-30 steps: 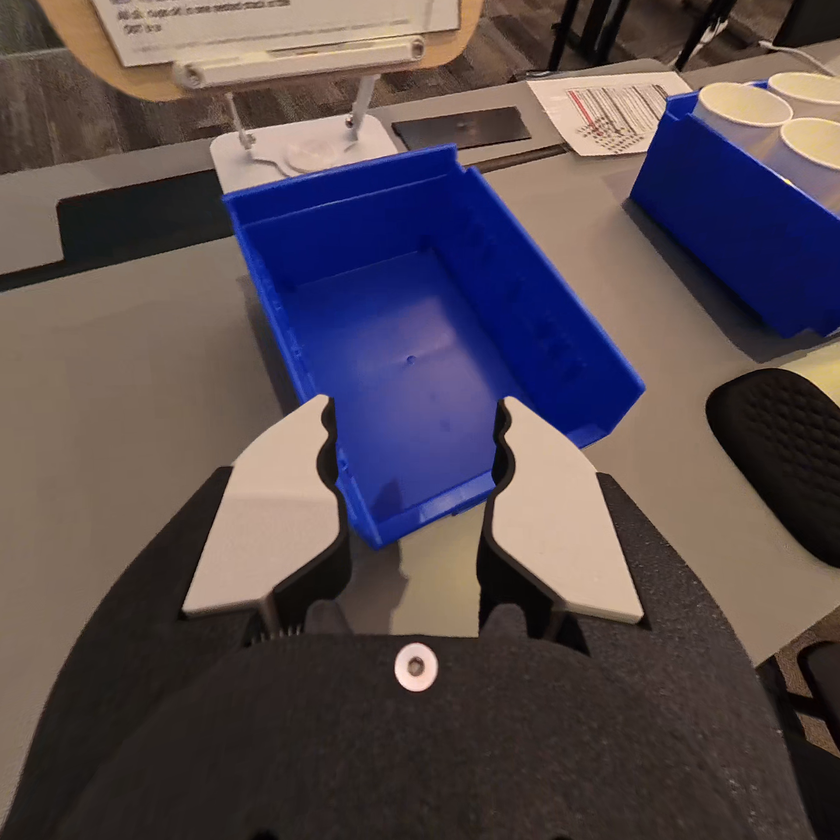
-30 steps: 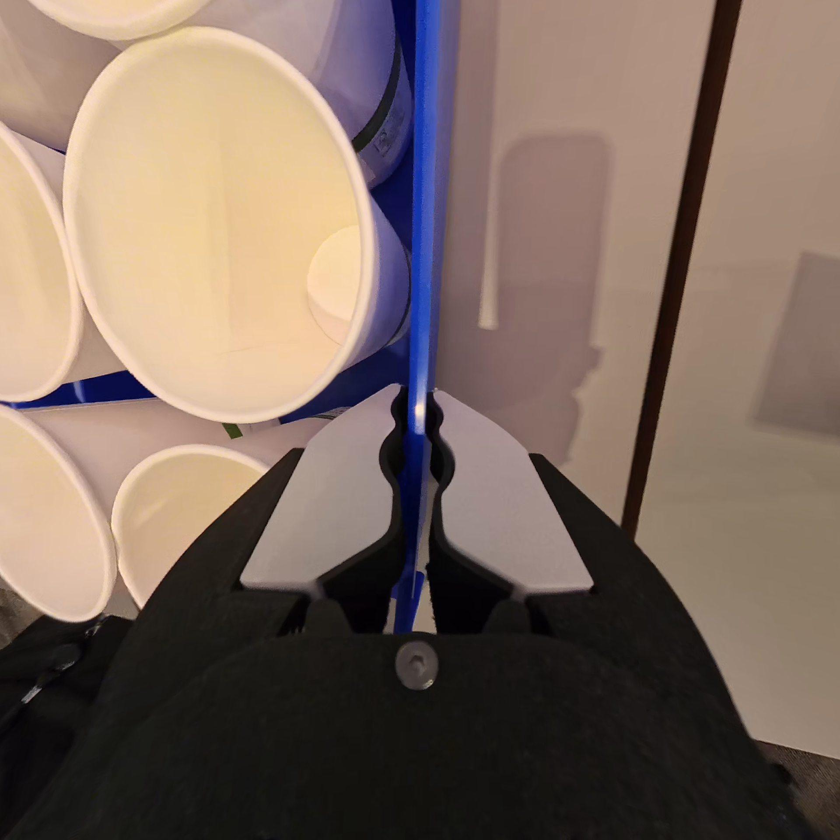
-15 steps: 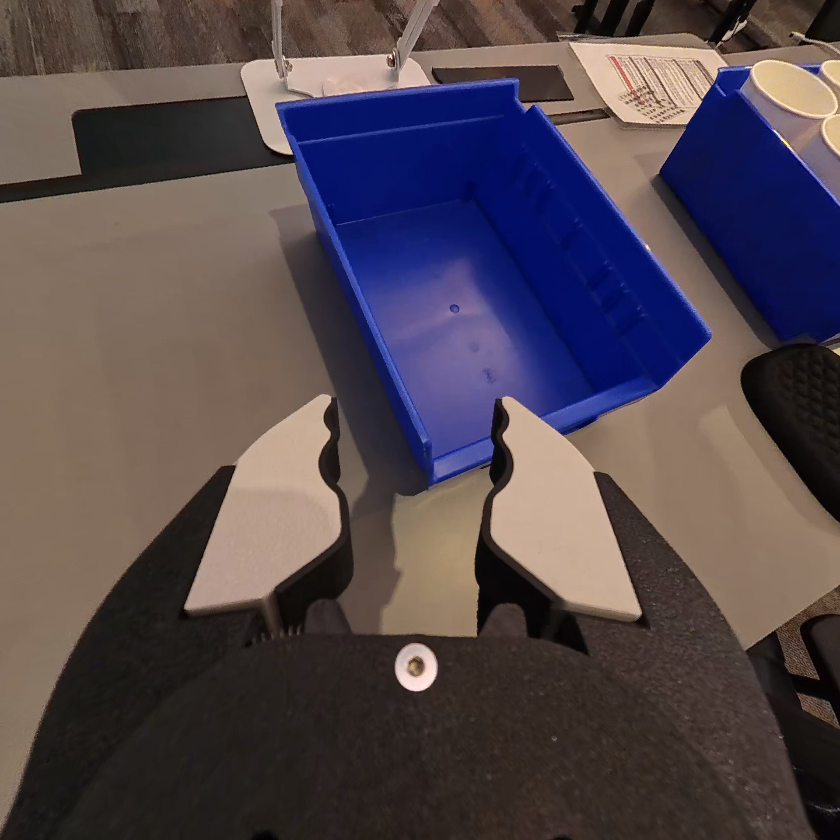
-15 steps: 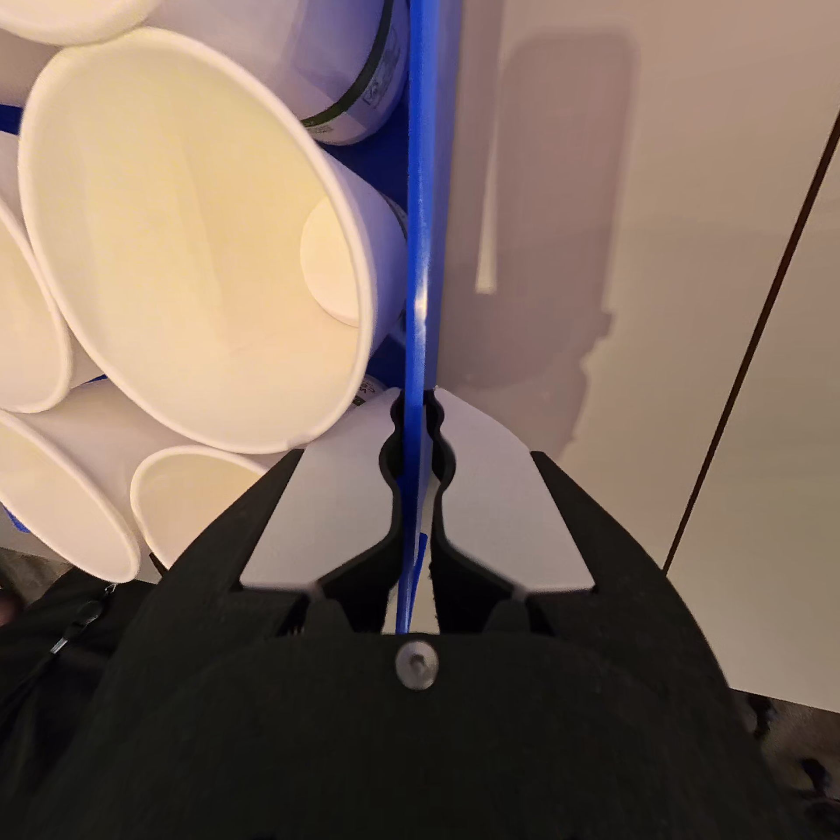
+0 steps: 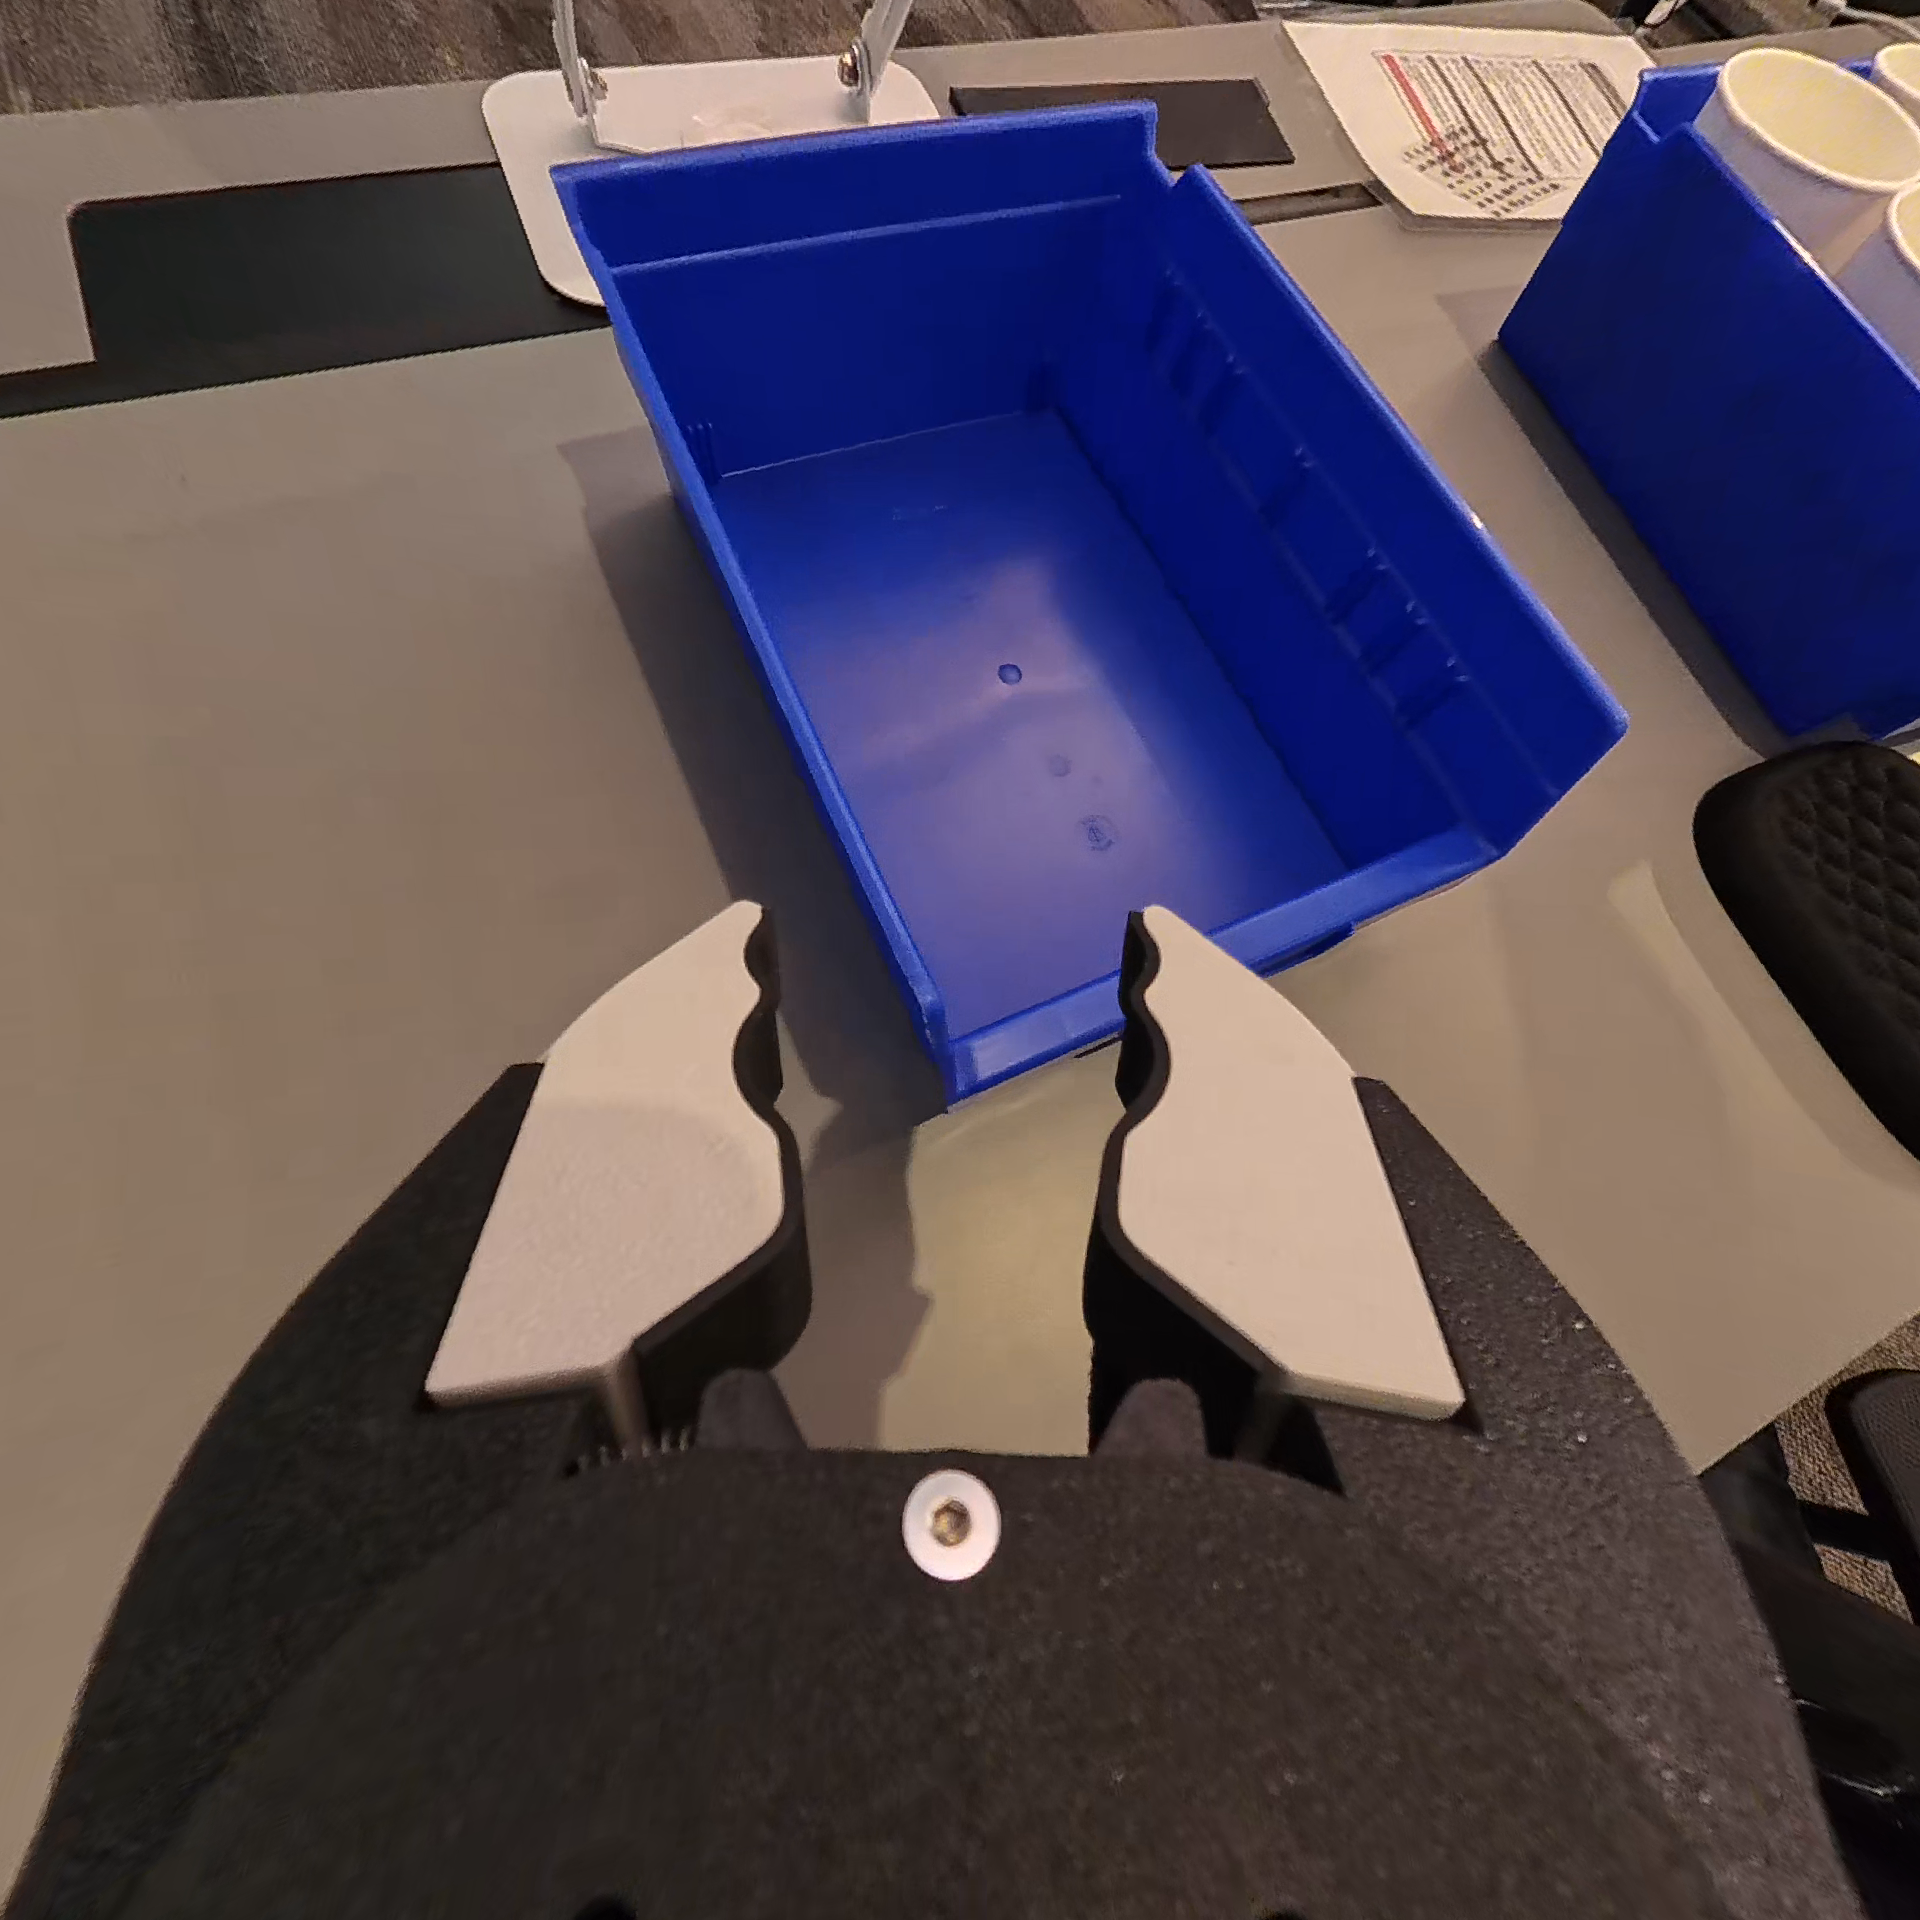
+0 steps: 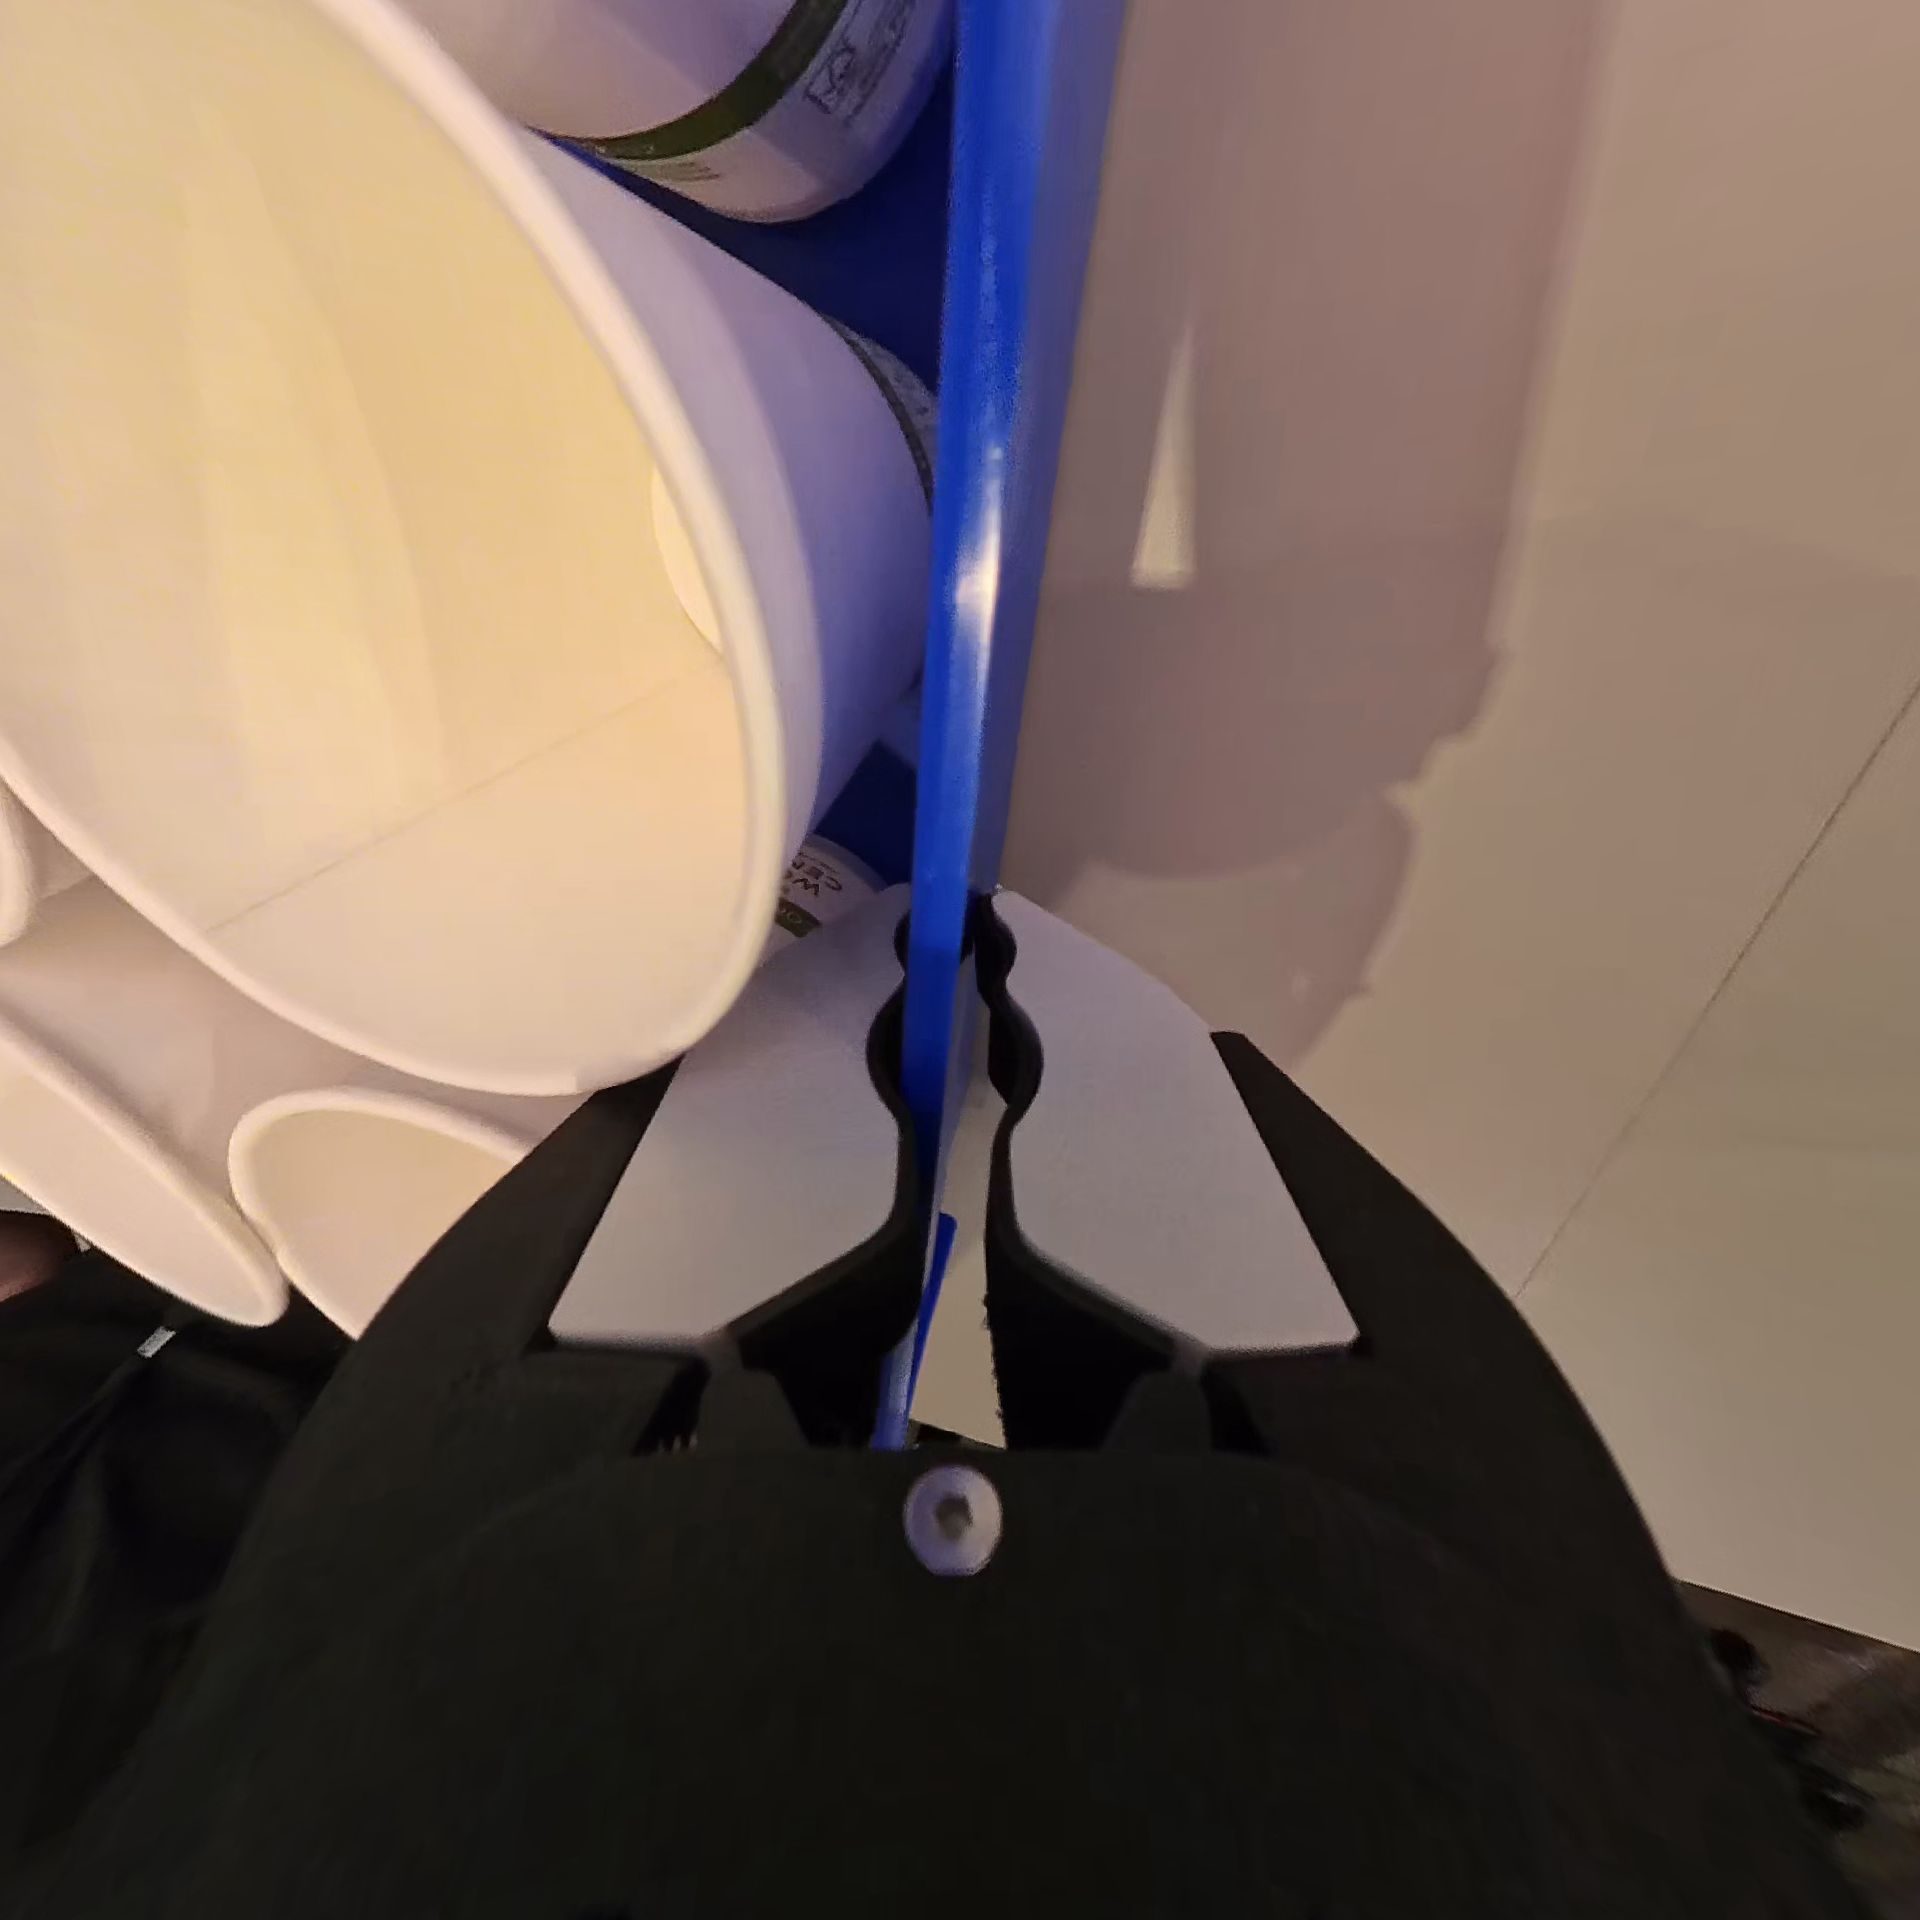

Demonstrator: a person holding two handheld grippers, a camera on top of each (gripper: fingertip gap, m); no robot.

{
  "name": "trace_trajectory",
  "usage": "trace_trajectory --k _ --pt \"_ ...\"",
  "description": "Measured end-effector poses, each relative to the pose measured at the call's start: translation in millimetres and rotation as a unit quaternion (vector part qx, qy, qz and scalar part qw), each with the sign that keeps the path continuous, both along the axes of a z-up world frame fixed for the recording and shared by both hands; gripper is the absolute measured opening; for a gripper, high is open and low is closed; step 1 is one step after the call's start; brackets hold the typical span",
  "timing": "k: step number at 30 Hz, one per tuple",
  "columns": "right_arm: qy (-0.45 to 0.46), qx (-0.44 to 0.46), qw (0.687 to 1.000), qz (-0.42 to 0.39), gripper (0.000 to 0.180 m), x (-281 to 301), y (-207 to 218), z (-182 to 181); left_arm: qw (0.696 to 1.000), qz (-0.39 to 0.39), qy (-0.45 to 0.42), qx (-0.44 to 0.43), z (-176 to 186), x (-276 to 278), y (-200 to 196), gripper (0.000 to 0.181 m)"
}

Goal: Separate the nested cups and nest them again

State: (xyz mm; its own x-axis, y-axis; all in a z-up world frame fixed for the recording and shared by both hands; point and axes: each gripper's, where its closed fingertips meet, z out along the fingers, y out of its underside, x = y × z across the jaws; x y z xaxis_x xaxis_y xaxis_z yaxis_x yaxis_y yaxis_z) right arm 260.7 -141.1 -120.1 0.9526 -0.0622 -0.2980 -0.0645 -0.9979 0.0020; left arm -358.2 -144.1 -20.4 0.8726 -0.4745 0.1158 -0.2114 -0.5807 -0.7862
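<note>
Two blue bins on the grey table (image 5: 312, 727): empty bin (image 5: 1351, 582) under the wide-open left gripper (image 5: 948, 971), right gripper (image 6: 943, 914) clamped onto the cup bin's wall (image 6: 971, 582), four-ish white paper cups (image 6: 416, 582) inside.

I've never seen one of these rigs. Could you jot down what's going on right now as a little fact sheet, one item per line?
Left gripper: open, holding nothing, above the grey tabletop
Ahead of it: an empty blue plastic bin
Right gripper: shut on the thin side wall of a second blue plastic bin
Inside that bin: several white paper cups, lying tilted
Cups grasped: none
Also on the table: a printed sheet of paper, far right
</note>
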Motion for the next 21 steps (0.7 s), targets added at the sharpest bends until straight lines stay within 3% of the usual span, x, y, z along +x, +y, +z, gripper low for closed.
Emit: trace_trajectory --k 12,21 --pt "0.014 0.017 0.999 -0.03 0.006 0 1 6 1.0 -0.005 0.01 0.004 1 1 -2 0.062" --pt "0.027 0.031 0.999 -0.027 0.006 -22 2 50 1.0 0.0 0.003 0.007 0 -9 -8 0.061"
